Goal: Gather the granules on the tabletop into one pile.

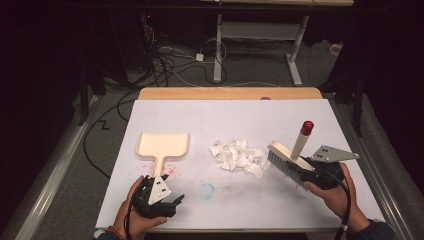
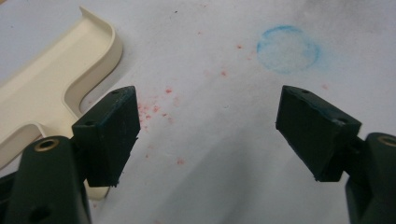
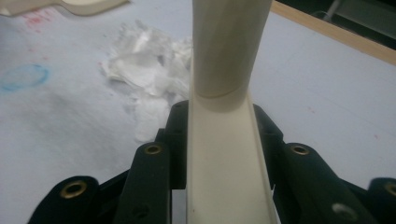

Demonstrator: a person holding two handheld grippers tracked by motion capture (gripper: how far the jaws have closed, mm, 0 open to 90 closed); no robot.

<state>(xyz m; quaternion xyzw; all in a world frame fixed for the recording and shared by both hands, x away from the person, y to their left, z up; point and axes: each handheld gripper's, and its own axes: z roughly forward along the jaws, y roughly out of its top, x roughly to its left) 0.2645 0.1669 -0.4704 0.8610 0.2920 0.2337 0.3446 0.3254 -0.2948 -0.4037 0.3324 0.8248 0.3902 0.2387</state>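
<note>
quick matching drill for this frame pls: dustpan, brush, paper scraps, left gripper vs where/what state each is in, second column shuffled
Things:
1. dustpan
2. brush
3. paper scraps
4. left gripper

States:
A. piled mid-table on the white sheet
B. jaws open, nothing between them
C. clamped by its cream handle in the right gripper
D. lying flat, handle toward the person

Pairs: 1-D, 2-C, 3-A, 4-B

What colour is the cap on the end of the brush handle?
Red. The cap tops the cream brush held in the right gripper; the high view shows it best.
</note>
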